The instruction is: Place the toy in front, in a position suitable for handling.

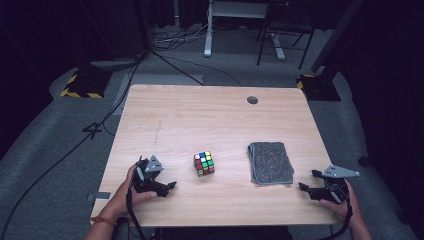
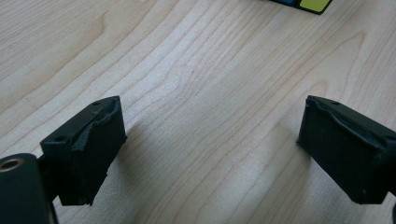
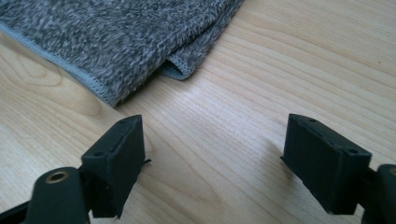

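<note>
Pale wood grain runs across the whole table [image 1: 165, 115], and at its near left edge sits the left gripper [image 1: 170, 186], resting low on the surface with its jaws spread wide and nothing between them. Its tips point toward the puzzle cube [image 1: 204, 163], which stands a little apart, near the middle of the table's front half; a corner of it, blue and yellow tiles, peeks in at the top of the left gripper view [image 2: 303, 4]. That cube looks rigid and light with slick plastic faces, so I'd say flat pads square on two opposite sides, mid-height, is the safest hold, since a corner pinch could twist a layer or let it slip.

Moving right, a grey cloth [image 1: 270, 162] lies folded flat, soft and floppy, best nipped at a hemmed edge or the folded corner. Then the right gripper [image 1: 303, 187], low beside the cloth's near corner, jaws wide apart and empty.
</note>
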Available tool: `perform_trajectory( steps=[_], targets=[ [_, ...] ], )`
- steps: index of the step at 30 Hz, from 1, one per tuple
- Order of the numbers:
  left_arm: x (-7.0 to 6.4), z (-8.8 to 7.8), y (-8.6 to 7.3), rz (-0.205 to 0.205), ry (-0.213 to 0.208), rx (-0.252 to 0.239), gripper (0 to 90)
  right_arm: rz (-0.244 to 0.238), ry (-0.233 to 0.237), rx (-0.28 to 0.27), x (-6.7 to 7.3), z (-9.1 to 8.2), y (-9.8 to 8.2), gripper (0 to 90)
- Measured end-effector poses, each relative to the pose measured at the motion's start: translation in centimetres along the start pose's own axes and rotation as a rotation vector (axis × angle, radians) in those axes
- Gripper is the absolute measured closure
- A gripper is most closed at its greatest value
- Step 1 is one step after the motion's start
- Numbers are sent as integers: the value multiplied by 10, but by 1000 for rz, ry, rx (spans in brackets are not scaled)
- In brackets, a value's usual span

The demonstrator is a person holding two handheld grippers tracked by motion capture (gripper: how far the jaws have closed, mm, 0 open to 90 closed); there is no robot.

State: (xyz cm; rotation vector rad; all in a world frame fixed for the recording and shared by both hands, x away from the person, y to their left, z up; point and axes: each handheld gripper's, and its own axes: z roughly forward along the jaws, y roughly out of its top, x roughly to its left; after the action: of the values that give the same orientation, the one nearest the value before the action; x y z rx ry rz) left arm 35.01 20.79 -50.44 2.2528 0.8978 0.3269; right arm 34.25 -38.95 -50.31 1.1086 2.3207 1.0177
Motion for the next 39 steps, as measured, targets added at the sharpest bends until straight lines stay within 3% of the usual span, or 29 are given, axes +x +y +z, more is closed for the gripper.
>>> perform_trajectory(
  steps=[8,16,18,19,20,21,23,26,28,34,39],
  targets=[
    [-2,2,2,3,-2,0,70,20,4,13,-2,2,1,155],
    [-3,7,7,35,-31,5,57,14,8,37,-1,4,6,155],
    [-4,7,7,38,-31,6,57,-19,10,51,-1,3,8,157],
    [-4,7,8,37,-30,5,57,-52,5,98,0,0,13,224],
    [-5,7,8,37,-31,4,57,-52,5,98,0,0,13,224],
    [-5,8,8,39,-33,5,57,-58,17,83,1,-2,14,241],
    [-7,8,8,43,-37,5,57,-56,89,22,3,-5,19,216],
    [-7,9,9,49,-41,5,56,-131,135,-22,16,-8,39,228],
    [-7,9,9,47,-42,5,55,-185,170,-13,25,-5,53,234],
    [-6,9,10,59,-51,7,51,-303,202,36,47,24,90,263],
    [-7,12,13,71,-60,12,35,-322,218,76,53,49,103,267]
  ],
)
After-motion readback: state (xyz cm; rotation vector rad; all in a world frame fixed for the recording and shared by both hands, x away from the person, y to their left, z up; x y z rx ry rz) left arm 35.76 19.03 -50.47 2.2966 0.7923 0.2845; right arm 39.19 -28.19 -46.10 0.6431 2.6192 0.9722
